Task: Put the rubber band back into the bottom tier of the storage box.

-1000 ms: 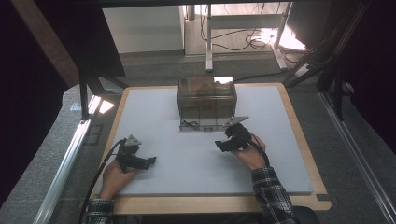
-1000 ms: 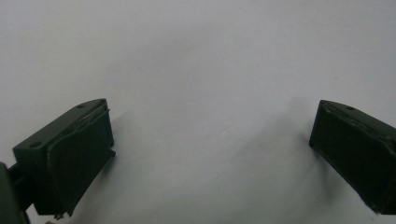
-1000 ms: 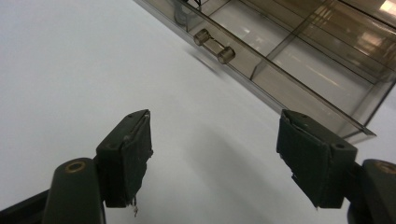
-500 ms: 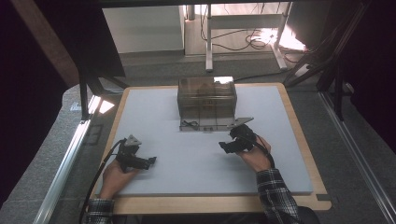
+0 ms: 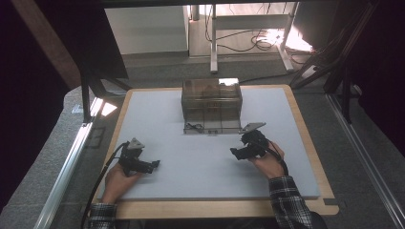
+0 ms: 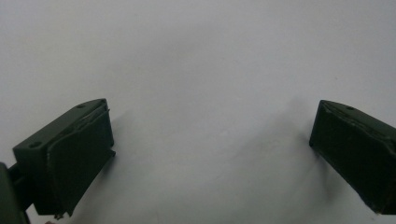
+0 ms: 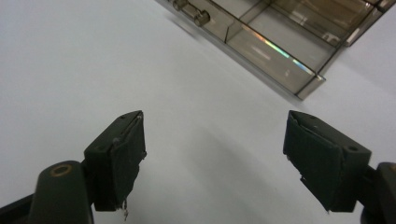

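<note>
drawer box up and left of the right gripper

right gripper (image 5: 235,152) near the clear drawer box (image 5: 211,106), jaws spread with nothing between, just been opening. box at the far middle of the white mat (image 5: 191,171), its bottom drawer (image 7: 261,42) pulled out toward the person, long axis across the table. drawer's front edge up and left of the right jaws, close. left gripper (image 5: 155,164) spread too, empty, well apart from the box. likely right hand's move.

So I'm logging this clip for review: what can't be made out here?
- Drawer box contents, high view: too small, tinted walls.
- Dark item in the pulled-out drawer, high view: too small to name.
- Drawer, right hand-held gripper view: cut off by the top edge.
</note>
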{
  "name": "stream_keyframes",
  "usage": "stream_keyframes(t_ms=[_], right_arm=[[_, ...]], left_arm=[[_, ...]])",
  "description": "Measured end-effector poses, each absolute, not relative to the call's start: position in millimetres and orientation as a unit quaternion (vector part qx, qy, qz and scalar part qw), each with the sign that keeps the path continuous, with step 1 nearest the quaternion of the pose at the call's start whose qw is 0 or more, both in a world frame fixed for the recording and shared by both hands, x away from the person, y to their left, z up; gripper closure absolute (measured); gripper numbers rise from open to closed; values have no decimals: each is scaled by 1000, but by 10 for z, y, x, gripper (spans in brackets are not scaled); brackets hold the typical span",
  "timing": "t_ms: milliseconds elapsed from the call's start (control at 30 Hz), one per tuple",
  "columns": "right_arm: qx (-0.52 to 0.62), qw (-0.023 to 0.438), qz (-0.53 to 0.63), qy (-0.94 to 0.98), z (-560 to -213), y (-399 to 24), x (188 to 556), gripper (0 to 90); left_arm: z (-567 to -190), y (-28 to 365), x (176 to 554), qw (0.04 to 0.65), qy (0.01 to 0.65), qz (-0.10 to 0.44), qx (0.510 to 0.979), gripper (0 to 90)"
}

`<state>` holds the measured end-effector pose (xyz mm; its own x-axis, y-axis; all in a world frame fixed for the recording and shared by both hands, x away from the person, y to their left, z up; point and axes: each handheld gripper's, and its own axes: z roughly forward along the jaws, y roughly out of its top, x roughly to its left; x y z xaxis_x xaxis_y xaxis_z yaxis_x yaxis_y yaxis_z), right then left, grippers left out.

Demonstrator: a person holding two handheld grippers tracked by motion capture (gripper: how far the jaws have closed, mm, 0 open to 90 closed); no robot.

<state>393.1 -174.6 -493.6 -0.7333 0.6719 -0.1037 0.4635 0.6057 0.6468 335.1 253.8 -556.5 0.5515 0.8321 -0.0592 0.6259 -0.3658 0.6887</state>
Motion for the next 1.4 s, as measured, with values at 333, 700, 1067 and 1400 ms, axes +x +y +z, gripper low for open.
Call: stream_keyframes(t_ms=[333, 700, 1067, 1400], right_arm=[[322, 170, 290, 885, -4976, -1880, 3865, 186], [329, 153, 280, 889, -5103, -1959, 3839, 165], [339, 141, 285, 886, -5215, -2028, 3864, 114], [344, 160, 335, 862, -5342, -2055, 3771, 19]], left_arm=[[-5565, 2538, 3351, 340, 449, 152, 812, 0], [-5565, 2538, 3351, 340, 449, 151, 813, 0], [-5565, 2538, 3351, 340, 449, 151, 812, 0], [-5565, 2537, 3351, 341, 449, 152, 812, 0]])
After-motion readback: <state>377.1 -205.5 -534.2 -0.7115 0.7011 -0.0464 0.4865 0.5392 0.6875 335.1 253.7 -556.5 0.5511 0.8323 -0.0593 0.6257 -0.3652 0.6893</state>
